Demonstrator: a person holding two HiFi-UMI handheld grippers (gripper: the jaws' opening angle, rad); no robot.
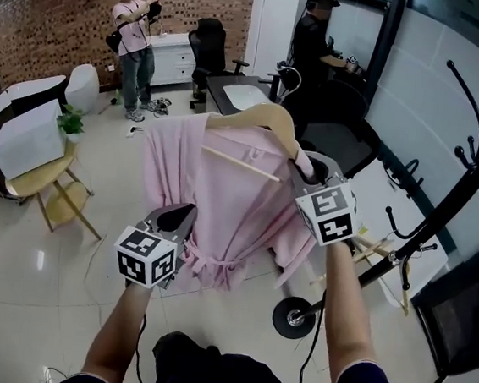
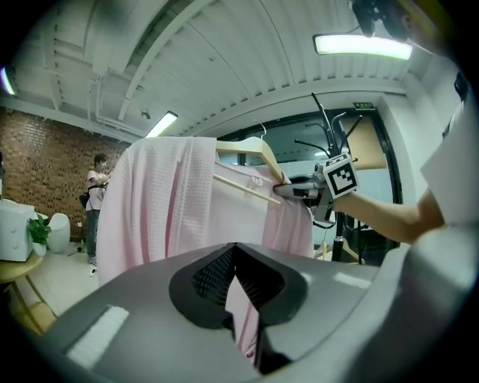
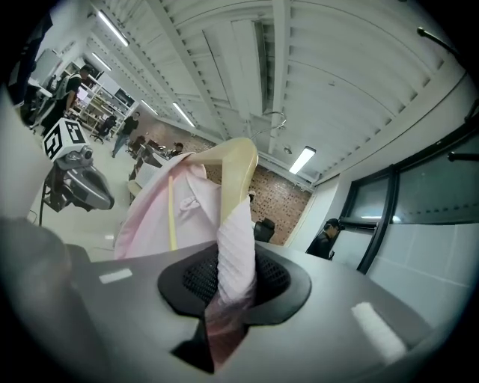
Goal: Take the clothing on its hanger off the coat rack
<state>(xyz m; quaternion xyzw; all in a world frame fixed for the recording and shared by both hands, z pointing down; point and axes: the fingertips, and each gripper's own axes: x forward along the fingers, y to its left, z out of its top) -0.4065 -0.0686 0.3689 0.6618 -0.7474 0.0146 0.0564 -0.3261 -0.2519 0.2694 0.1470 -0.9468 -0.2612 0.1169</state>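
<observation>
The pink waffle-weave robe [image 1: 221, 201] on its pale wooden hanger [image 1: 256, 116] hangs mid-frame, left of the black metal coat rack [image 1: 471, 177] (hook apparently clear of it), with the right gripper [image 1: 309, 172] clamped on the hanger's cloth-covered rack-side end and the left gripper [image 1: 177, 218] pinching lower fabric.
</observation>
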